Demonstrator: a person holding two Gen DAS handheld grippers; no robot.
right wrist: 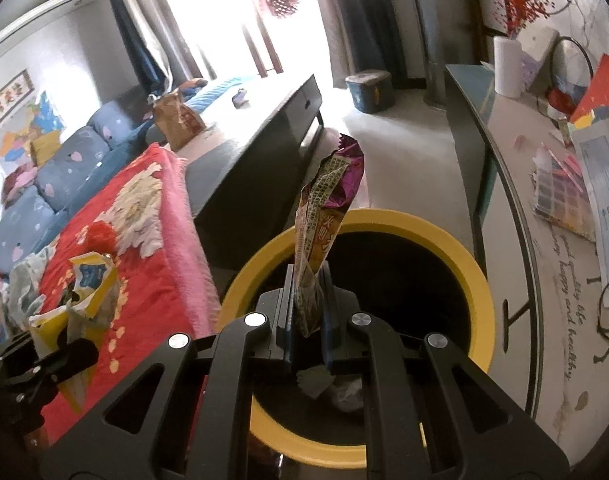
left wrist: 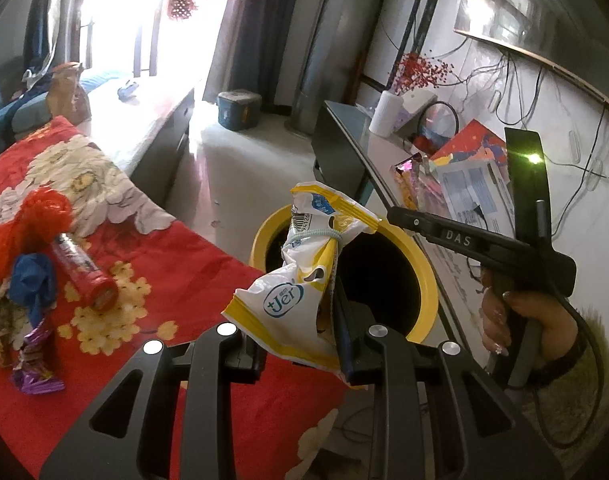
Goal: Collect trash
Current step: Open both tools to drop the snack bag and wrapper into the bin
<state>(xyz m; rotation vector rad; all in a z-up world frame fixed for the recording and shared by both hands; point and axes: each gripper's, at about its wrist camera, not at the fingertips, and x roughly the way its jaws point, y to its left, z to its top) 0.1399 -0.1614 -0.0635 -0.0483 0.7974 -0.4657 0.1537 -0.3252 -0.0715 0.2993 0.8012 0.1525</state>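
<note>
Inside, yellow-rimmed bin holds crumpled wrappers at its bottom

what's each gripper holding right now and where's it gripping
Left gripper: white-and-yellow bag, pinched at its lower end. Right gripper: purple wrapper, pinched near its bottom end.

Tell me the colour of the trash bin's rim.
Yellow rim, dark inside; clearest in the right wrist view.

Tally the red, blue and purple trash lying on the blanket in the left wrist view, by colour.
Red: 2, plastic bag and tube
Blue: 1, wad
Purple: 1, wrapper
Total: 4
</note>
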